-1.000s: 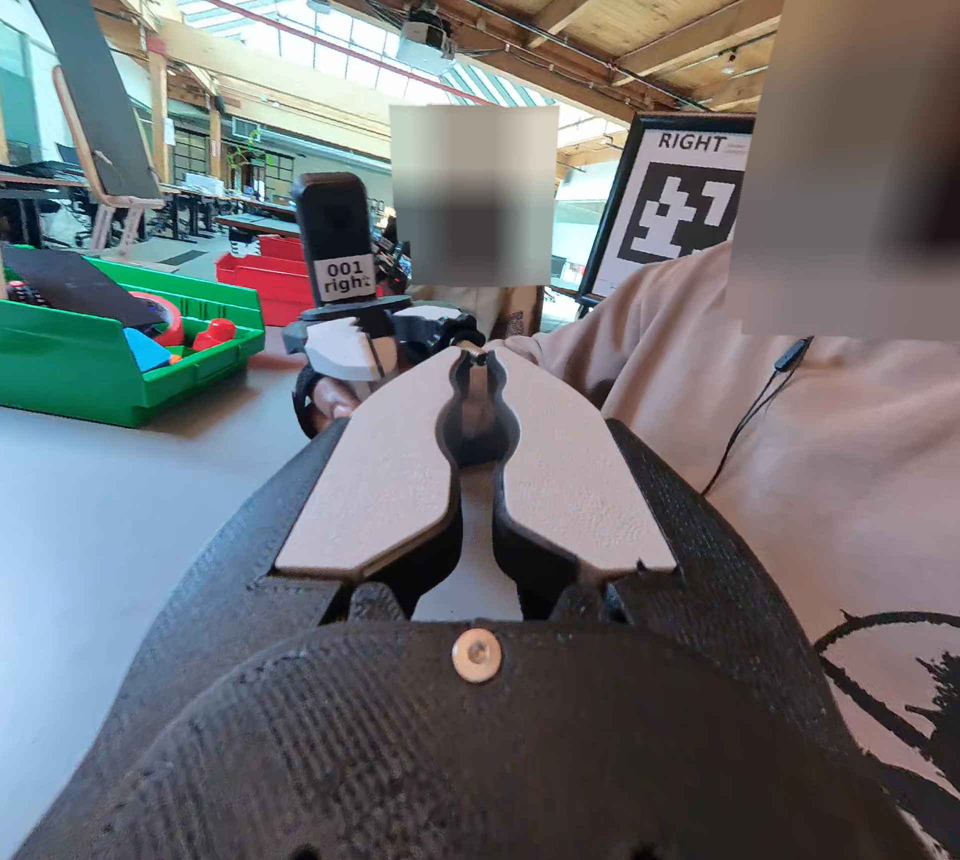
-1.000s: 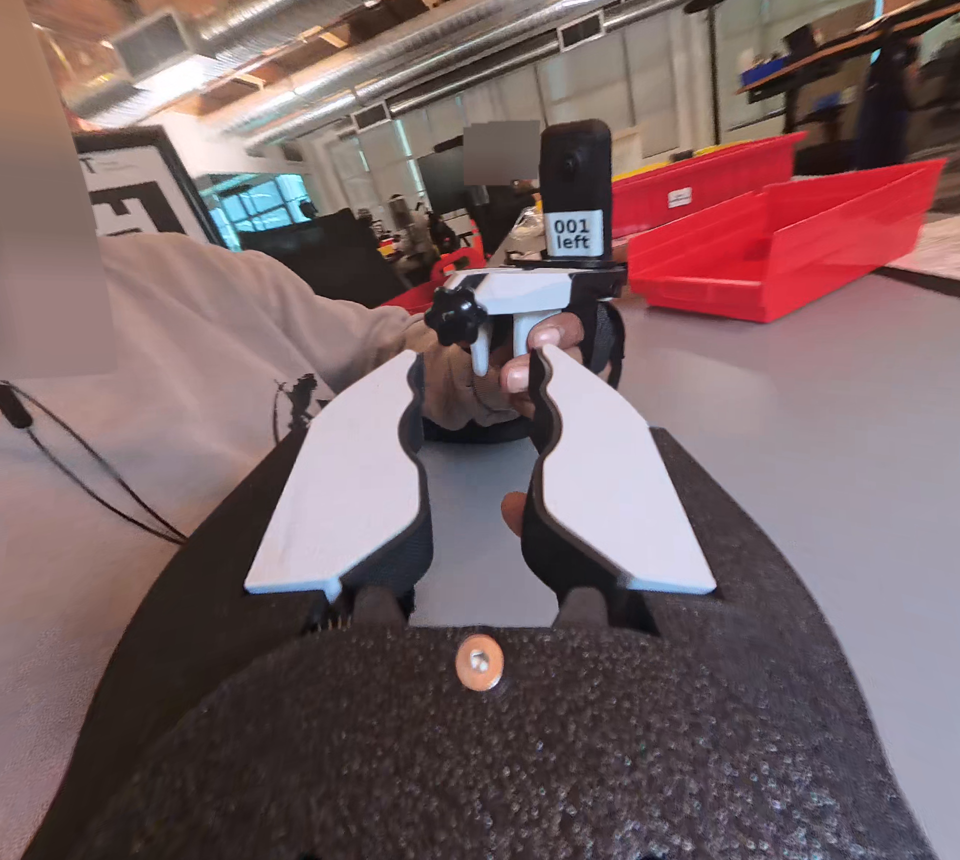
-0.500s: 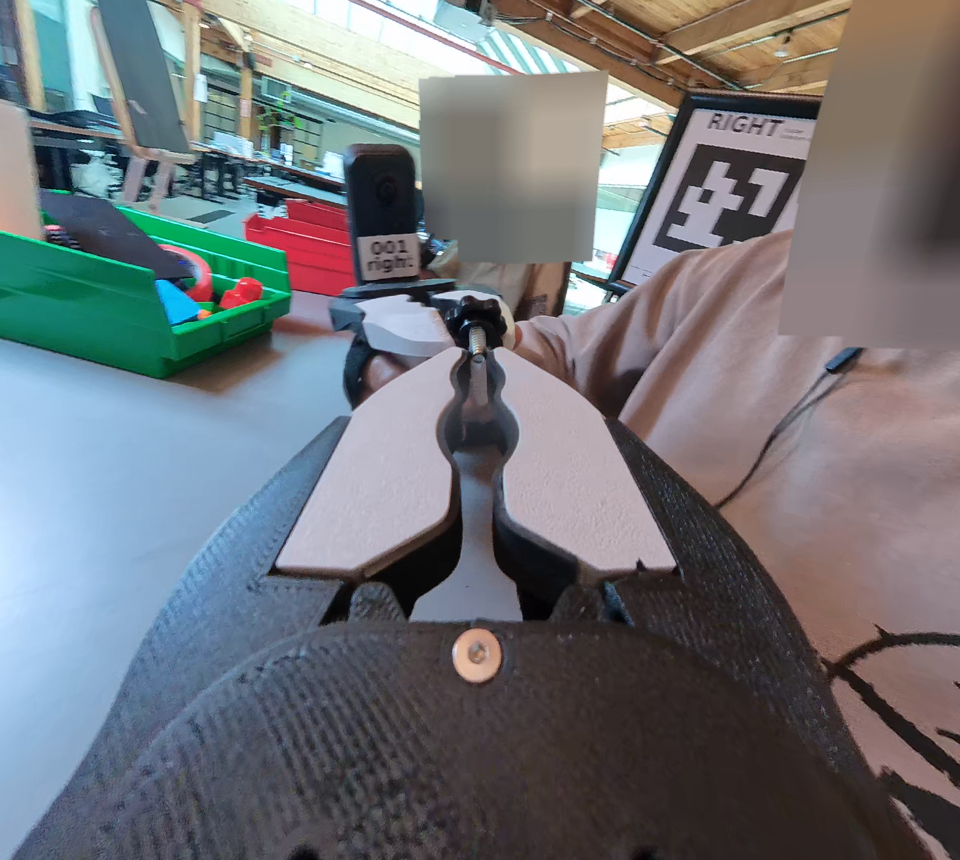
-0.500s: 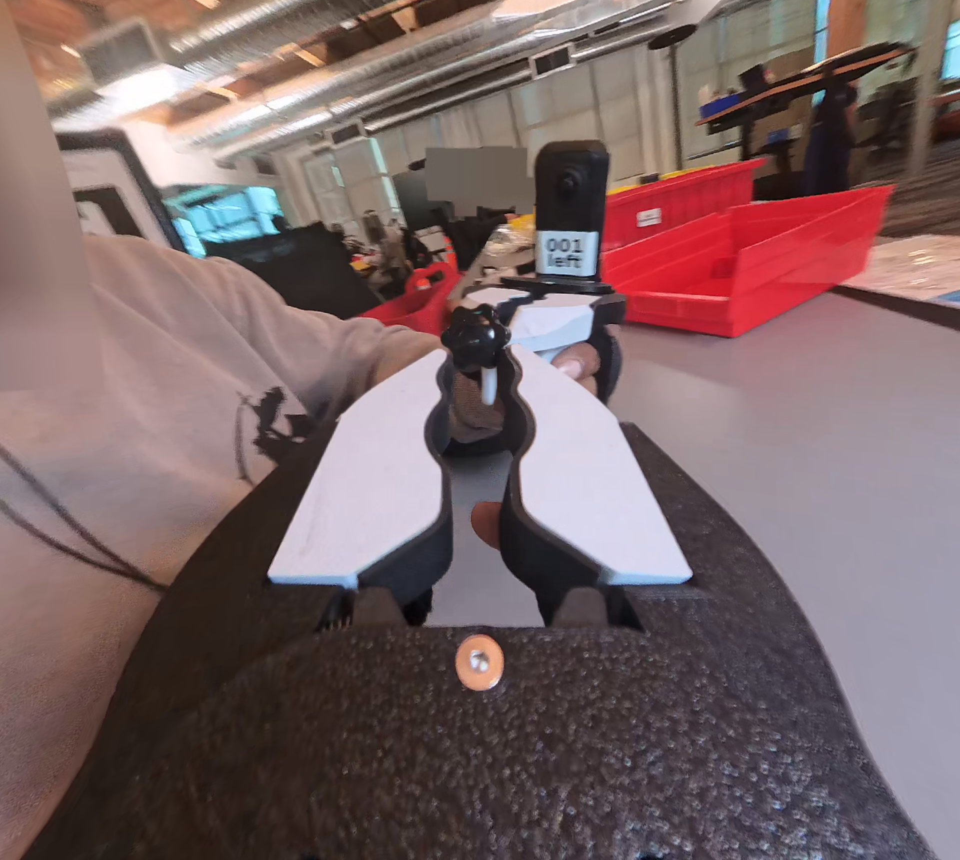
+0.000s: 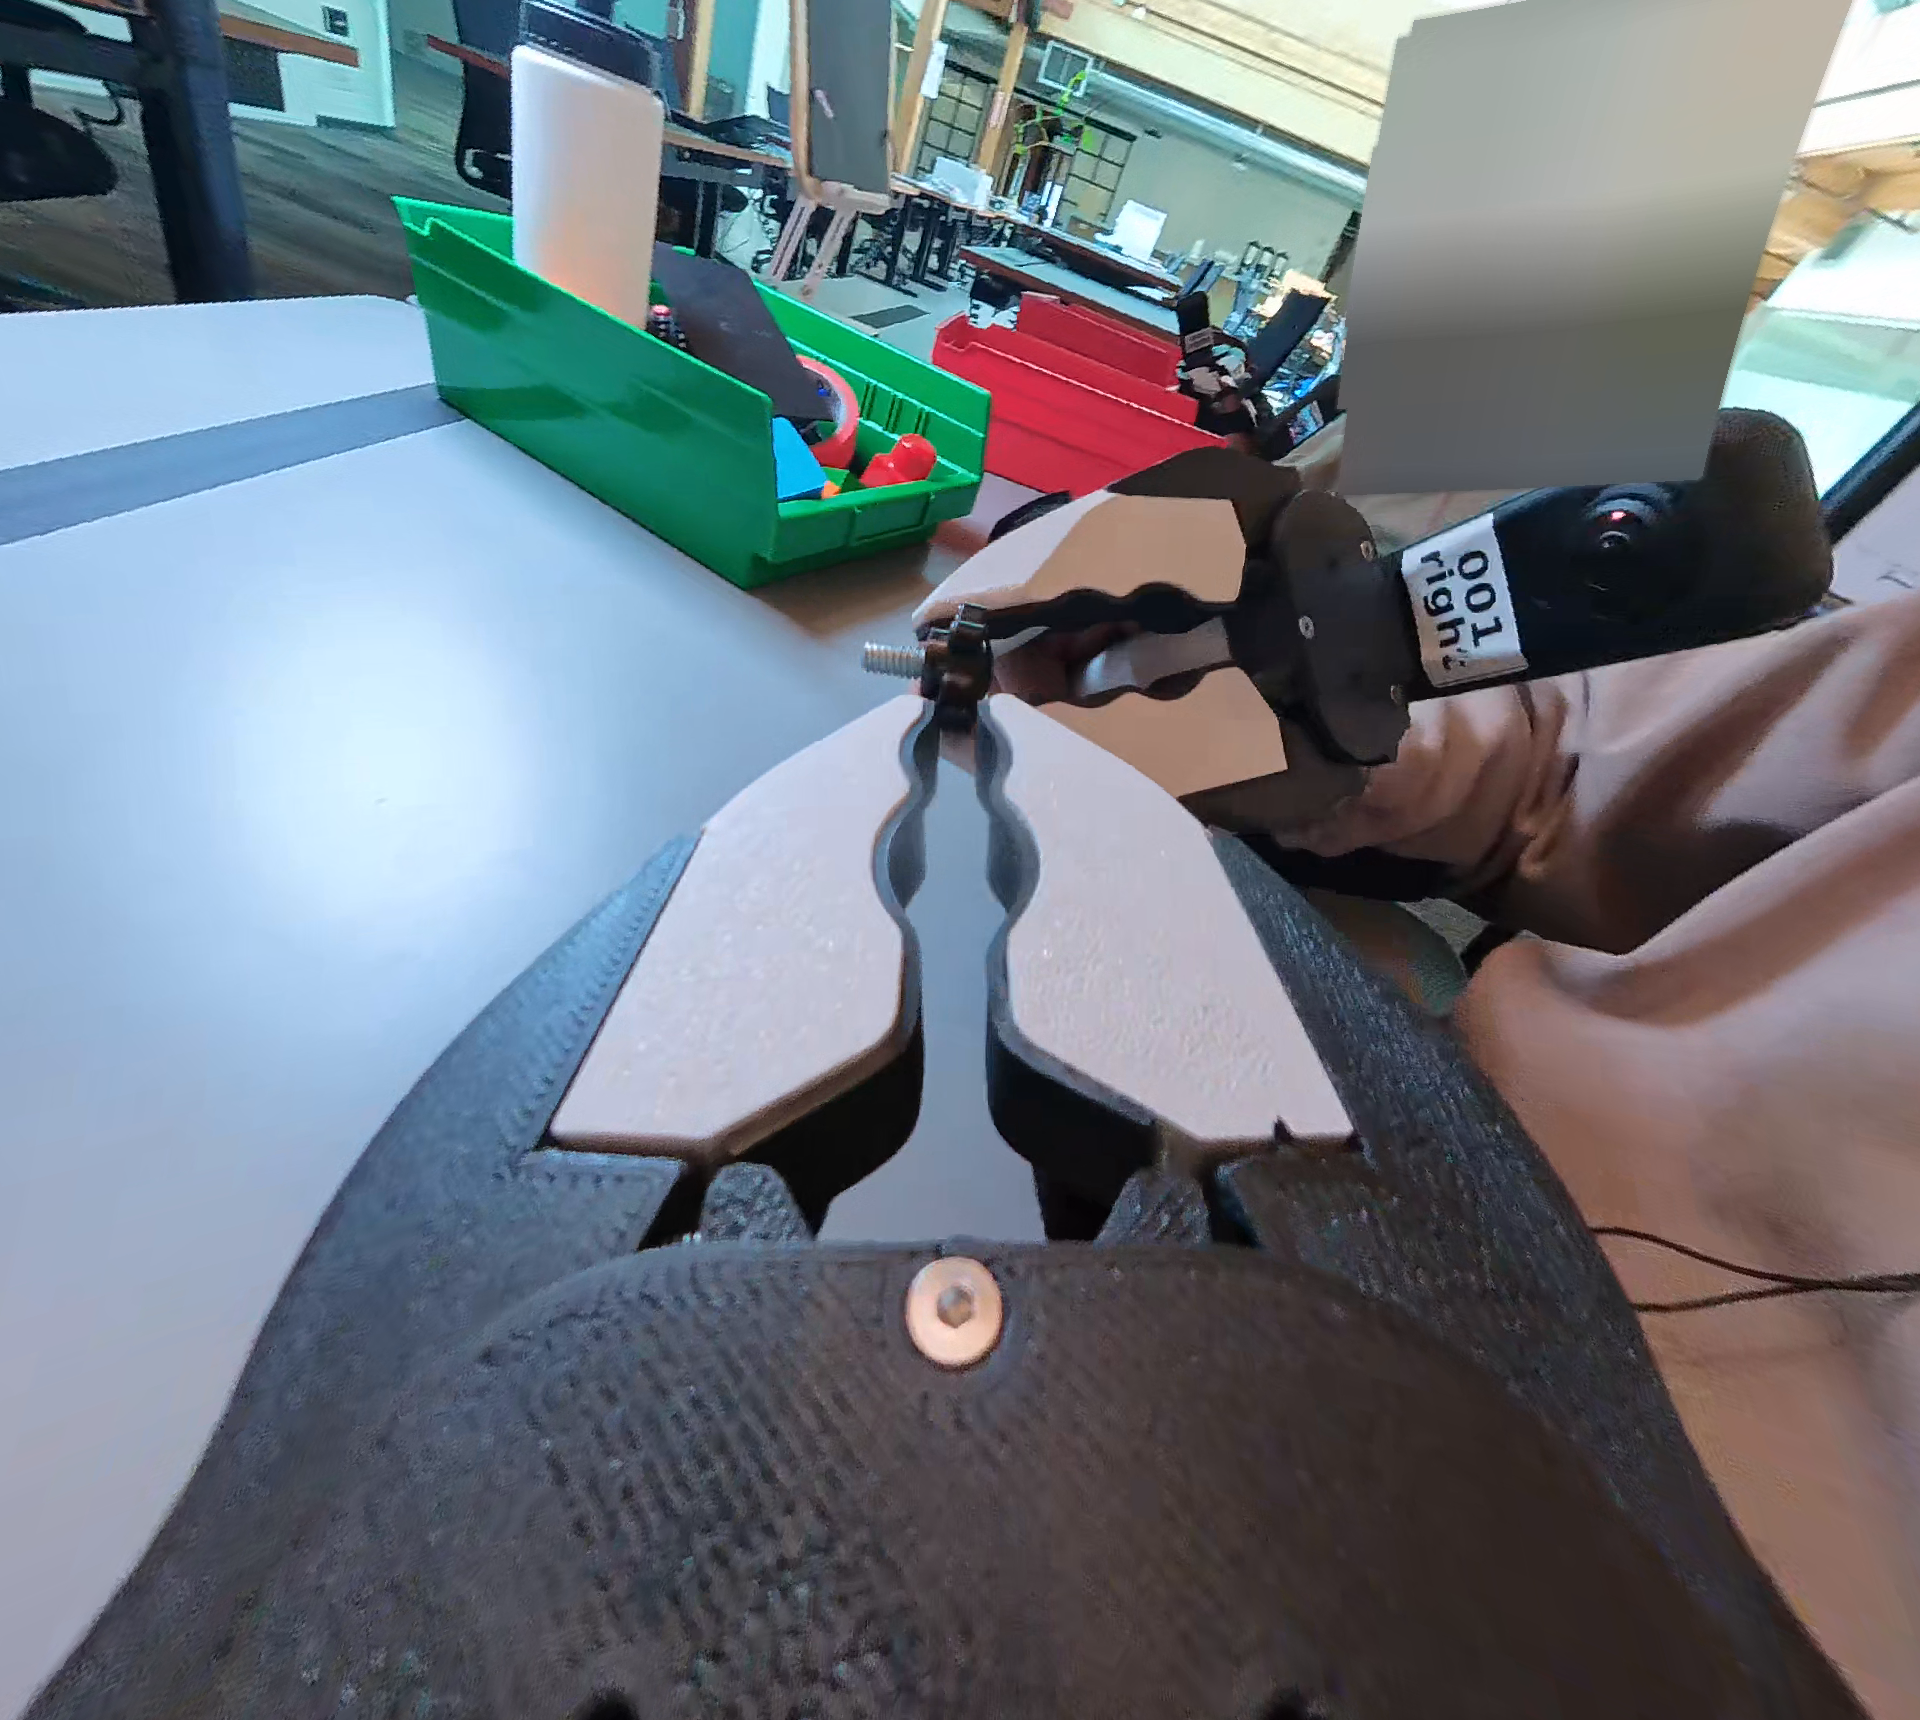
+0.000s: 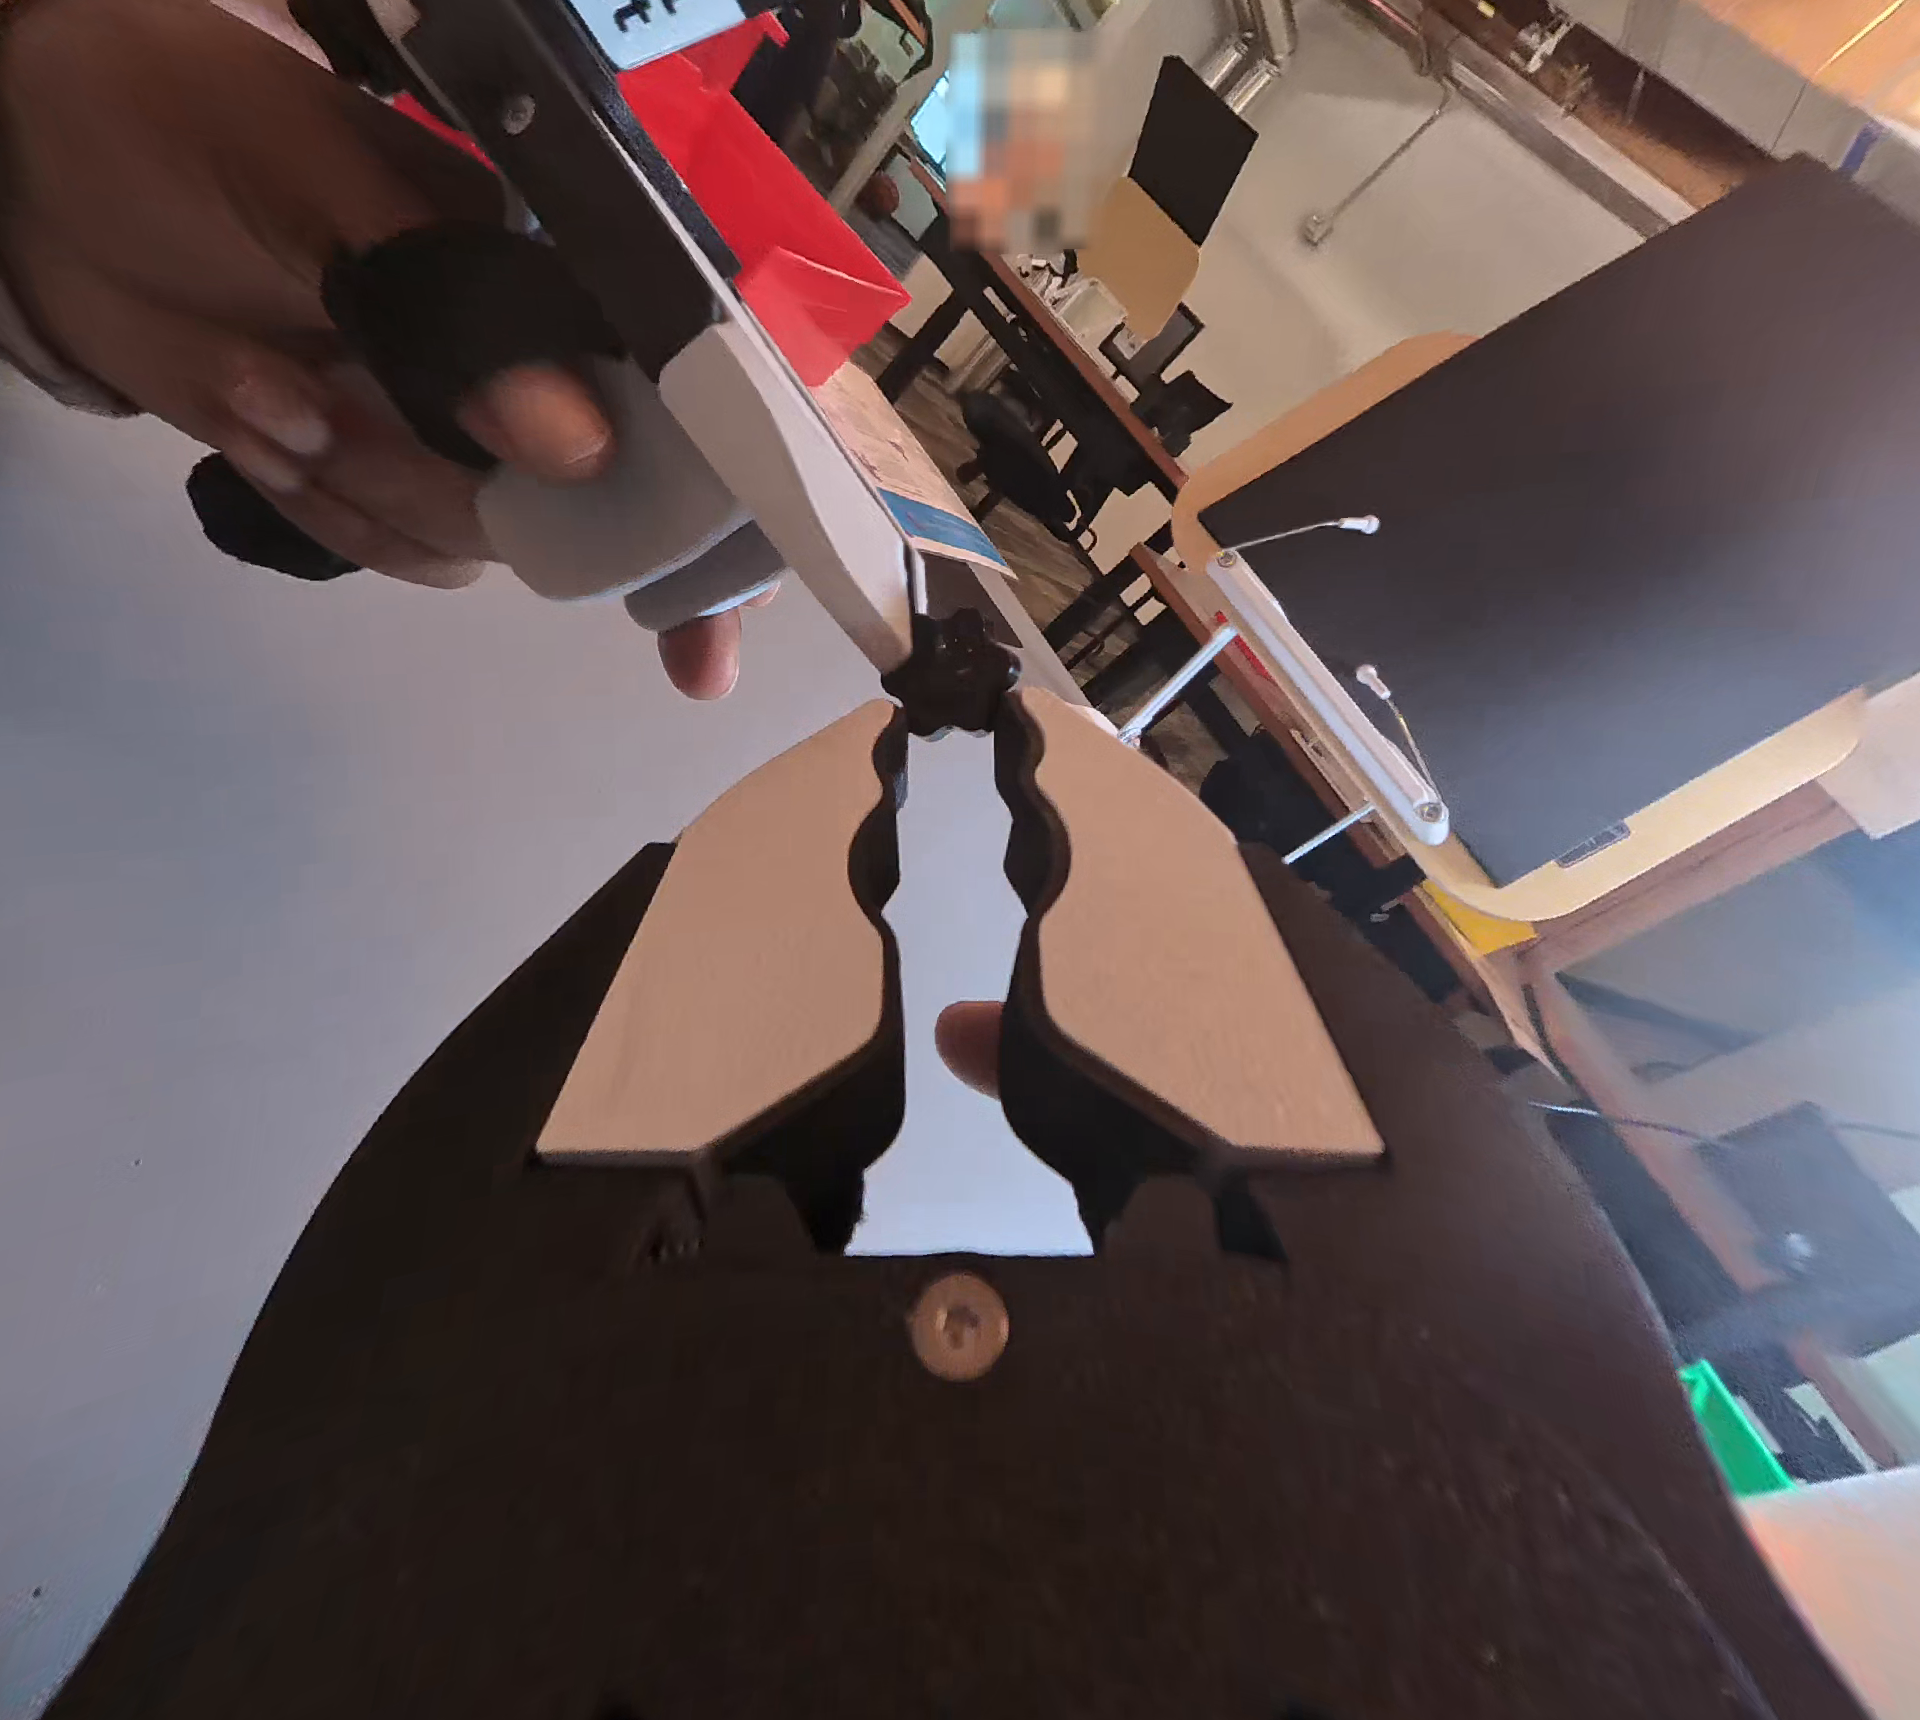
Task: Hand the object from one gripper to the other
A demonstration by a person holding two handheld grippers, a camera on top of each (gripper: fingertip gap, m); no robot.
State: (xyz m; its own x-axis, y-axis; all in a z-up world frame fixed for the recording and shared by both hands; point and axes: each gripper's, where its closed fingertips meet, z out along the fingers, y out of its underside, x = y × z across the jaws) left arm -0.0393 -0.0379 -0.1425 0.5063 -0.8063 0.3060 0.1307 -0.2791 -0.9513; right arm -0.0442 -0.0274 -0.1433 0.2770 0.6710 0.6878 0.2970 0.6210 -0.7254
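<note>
The object was a small black knob screw [image 5: 951, 668] with a lobed head and a short silver threaded stud pointing toward 9 o'clock in the left wrist view. It sat above the grey counter [image 5: 312, 735], held at the meeting point of both tools. The left gripper [image 5: 956, 725] had its two fingers drawn nearly together, their tips pinching the black head from below. The right gripper [image 5: 961, 621] reached in from 3 o'clock, its fingers also closed in around the same head, so both had hold of it at once.

In the right wrist view the knob screw [image 6: 951, 673] showed at 12 o'clock from the right gripper [image 6: 951, 714], whose tips were narrowed onto it, while the left gripper [image 6: 914, 631] came down from 10 o'clock, held by a hand [image 6: 260, 299] in a tan sleeve.

On the counter toward 11 o'clock in the left wrist view stood a green bin [image 5: 582, 392] containing a white bottle [image 5: 582, 184] and small coloured pieces; a red bin [image 5: 1049, 423] lay beyond it at 12 o'clock.
</note>
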